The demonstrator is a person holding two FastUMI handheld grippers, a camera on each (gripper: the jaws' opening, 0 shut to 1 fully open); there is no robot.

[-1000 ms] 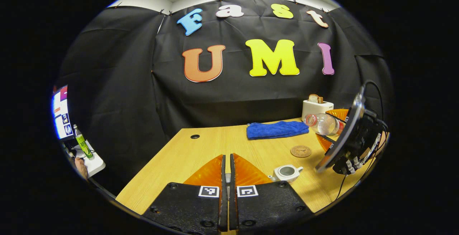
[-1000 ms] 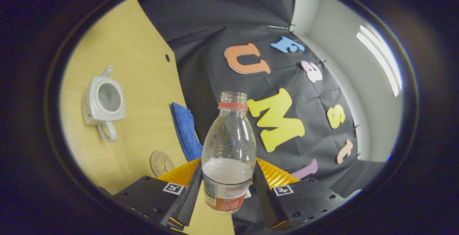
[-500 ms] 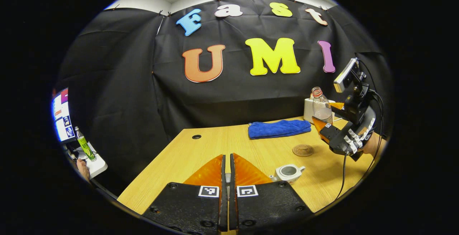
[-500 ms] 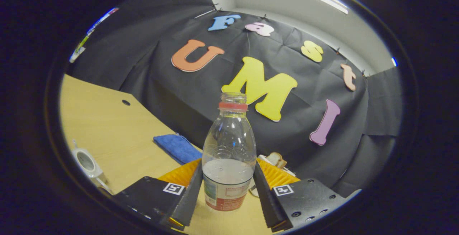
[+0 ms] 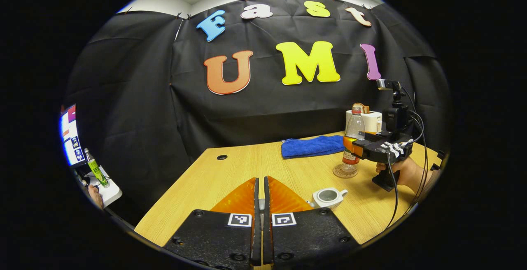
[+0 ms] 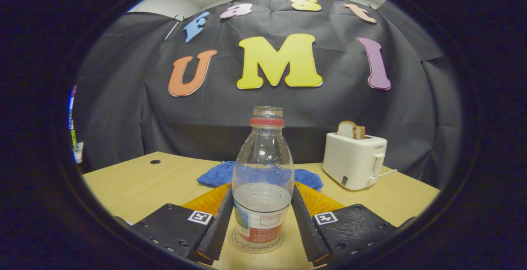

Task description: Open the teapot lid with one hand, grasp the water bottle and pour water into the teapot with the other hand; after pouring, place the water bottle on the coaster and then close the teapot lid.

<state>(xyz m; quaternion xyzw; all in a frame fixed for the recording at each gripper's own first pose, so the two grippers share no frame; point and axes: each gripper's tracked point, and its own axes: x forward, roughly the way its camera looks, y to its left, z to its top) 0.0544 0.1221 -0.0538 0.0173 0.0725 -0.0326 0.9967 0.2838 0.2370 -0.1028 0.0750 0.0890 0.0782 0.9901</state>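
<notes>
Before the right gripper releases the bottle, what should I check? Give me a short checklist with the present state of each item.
1. Water bottle upright: ok.
2. Bottle base over the coaster: ok.
3. Base fully resting on the coaster: cannot tell.
4. Right gripper fingers on both sides of the bottle: ok.
5. Teapot open, ready for its lid: ok.
6. Left gripper holding the lid: cannot tell; its jaws are shut and something small sits between them.

Clear bottle (image 6: 262,179), uncapped, upright on round coaster (image 5: 345,172); white teapot (image 5: 328,197) w/o lid nearby.

Recording booth (black cloth wall (image 6: 123,130), wooden table (image 6: 136,183))
</notes>
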